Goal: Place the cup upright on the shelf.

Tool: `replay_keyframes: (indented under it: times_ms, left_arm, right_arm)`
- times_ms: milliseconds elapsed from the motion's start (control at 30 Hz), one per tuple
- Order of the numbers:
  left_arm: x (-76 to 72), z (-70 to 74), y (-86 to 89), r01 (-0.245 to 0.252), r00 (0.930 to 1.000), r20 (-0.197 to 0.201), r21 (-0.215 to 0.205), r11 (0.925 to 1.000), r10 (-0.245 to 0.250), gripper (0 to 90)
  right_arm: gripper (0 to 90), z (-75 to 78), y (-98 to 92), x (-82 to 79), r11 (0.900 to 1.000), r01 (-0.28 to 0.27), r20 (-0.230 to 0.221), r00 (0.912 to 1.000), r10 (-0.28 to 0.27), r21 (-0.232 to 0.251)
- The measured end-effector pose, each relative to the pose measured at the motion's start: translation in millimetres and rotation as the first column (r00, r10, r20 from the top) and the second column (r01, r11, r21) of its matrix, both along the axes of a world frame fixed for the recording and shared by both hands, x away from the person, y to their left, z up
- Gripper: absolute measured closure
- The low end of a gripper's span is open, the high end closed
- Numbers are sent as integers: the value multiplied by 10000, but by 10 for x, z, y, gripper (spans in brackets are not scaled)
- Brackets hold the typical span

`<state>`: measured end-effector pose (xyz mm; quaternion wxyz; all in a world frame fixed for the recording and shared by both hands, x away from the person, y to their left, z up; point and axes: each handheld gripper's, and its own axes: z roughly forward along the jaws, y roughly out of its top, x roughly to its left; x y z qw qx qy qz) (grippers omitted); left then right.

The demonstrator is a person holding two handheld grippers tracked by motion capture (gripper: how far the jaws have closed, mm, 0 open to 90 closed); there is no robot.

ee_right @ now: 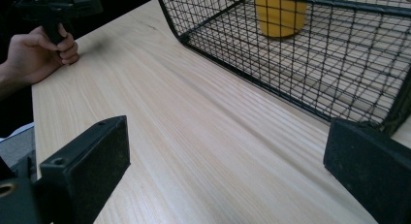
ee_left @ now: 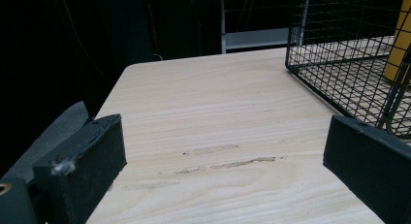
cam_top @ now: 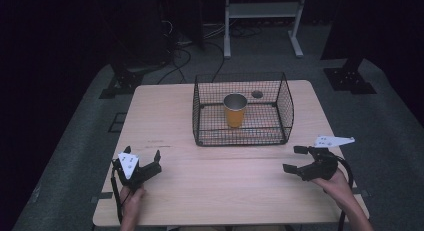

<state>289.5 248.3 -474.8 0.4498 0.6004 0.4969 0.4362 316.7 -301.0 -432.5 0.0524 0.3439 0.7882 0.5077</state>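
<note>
A black wire basket (cam_top: 200, 116) stands on the far middle of the wooden table (cam_top: 165, 106), and an orange cup (cam_top: 234, 111) with a metallic inside is upright in it. My left gripper (cam_top: 143, 152) rests near the front left, open, nothing between its jaws. My right gripper (cam_top: 294, 159) is at the front right, open and empty too, just in front of the basket's near right corner. In the left gripper view the left gripper (ee_left: 220, 141) faces bare table, with the basket (ee_left: 339, 64) and cup (ee_left: 400, 44) at right. The right gripper (ee_right: 225, 146) looks at the basket (ee_right: 315, 73), cup (ee_right: 281, 13) and the other hand (ee_right: 41, 54).
A round hole (cam_top: 257, 94) in the tabletop shows through the basket's back right. Behind the table stand a white shelf frame (cam_top: 262, 11) and dark stand bases (cam_top: 350, 78), with cables (cam_top: 185, 56) on the grey floor. Scuff marks (ee_left: 228, 161) lie on the wood.
</note>
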Motion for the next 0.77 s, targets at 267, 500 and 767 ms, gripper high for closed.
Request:
replay_keyframes:
  times_ms: [267,500,767]
  left_arm:
    - [0,0,-1,-3,10000,14,8,10000,3,8]
    - [0,0,-6,2,10000,4,66,10000,-2,8]
    - [4,-2,-12,-11,10000,10,88,10000,11,8]
  right_arm:
    - [22,-99,-74,-89,9996,247,-82,9997,-247,100]
    - [25,-173,-80,-199,9981,533,64,9985,-536,294]
    - [102,-338,-21,-440,9866,682,311,9968,-736,1481]
